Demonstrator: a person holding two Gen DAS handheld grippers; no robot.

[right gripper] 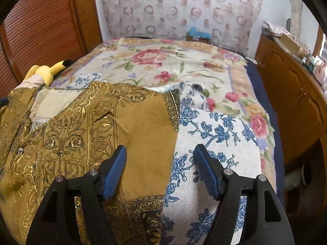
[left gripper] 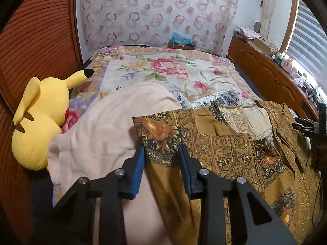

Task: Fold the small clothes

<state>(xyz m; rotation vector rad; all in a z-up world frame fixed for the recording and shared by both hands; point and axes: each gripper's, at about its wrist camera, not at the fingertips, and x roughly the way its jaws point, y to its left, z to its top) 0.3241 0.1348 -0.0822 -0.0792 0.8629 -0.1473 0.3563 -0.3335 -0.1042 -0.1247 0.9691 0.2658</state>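
Observation:
A brown and gold patterned shirt (left gripper: 231, 153) lies spread on the bed, collar away from me; it also shows in the right wrist view (right gripper: 85, 134). My left gripper (left gripper: 162, 149) is open, its blue pads on either side of the shirt's left sleeve edge, just above the cloth. My right gripper (right gripper: 160, 151) is open wide over the shirt's right sleeve edge, where brown cloth meets a white cloth with blue flowers (right gripper: 214, 143). The right gripper shows at the far right of the left wrist view (left gripper: 306, 124). Neither holds anything.
A pale pink garment (left gripper: 98, 128) lies left of the shirt, next to a yellow plush toy (left gripper: 38, 120). A floral bedspread (left gripper: 163, 69) covers the bed. A wooden dresser (right gripper: 296, 94) with clutter stands at the right, a slatted wooden door (right gripper: 40, 24) at the left.

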